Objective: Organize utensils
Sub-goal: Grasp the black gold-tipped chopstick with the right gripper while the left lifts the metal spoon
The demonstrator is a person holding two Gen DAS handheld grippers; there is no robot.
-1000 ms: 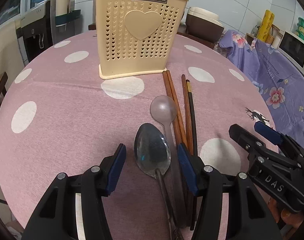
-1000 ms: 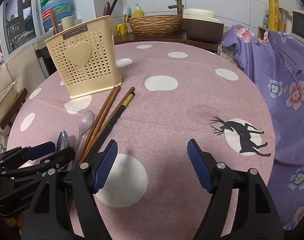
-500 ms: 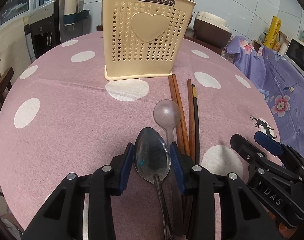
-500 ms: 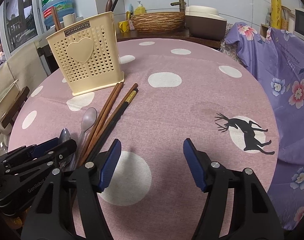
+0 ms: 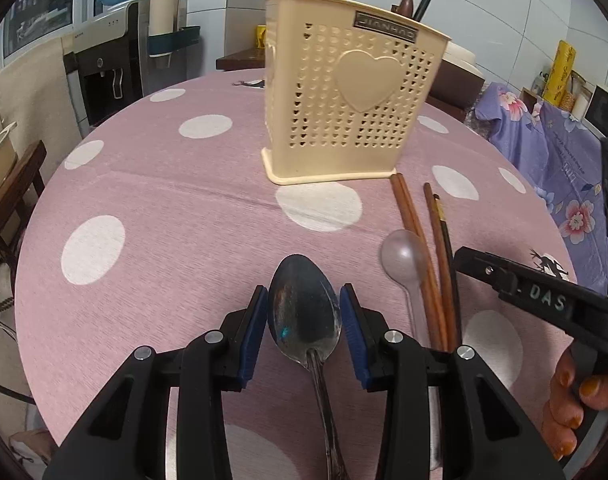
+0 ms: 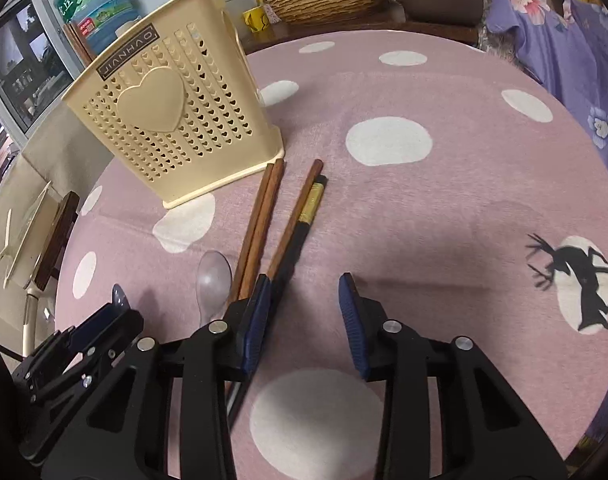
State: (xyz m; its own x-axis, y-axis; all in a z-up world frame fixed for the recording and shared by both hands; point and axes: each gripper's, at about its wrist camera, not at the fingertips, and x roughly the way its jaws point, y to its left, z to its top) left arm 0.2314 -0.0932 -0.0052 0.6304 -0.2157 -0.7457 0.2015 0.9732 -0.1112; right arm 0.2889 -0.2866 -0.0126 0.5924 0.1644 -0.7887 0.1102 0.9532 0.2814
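Closing in since a second ago, the left gripper point(image 5: 304, 320) now pinches the metal spoon point(image 5: 304, 312). Right gripper point(image 6: 304, 320) hangs open, empty, beside the chopsticks point(image 6: 260, 224). Pickup step; next, I judge, lift toward the holder point(image 5: 343, 108).

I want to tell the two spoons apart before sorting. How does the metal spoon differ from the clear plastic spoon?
The metal spoon is dark, opaque and reflective; the clear plastic spoon is pale and translucent. The metal spoon's bowl looks larger than the plastic spoon's, though it is nearer the camera. The metal spoon sits between the fingers of the left hand-held gripper, pads against its bowl; the plastic spoon lies ungripped beside the chopsticks. Both have bowls facing up, pointing toward the holder.
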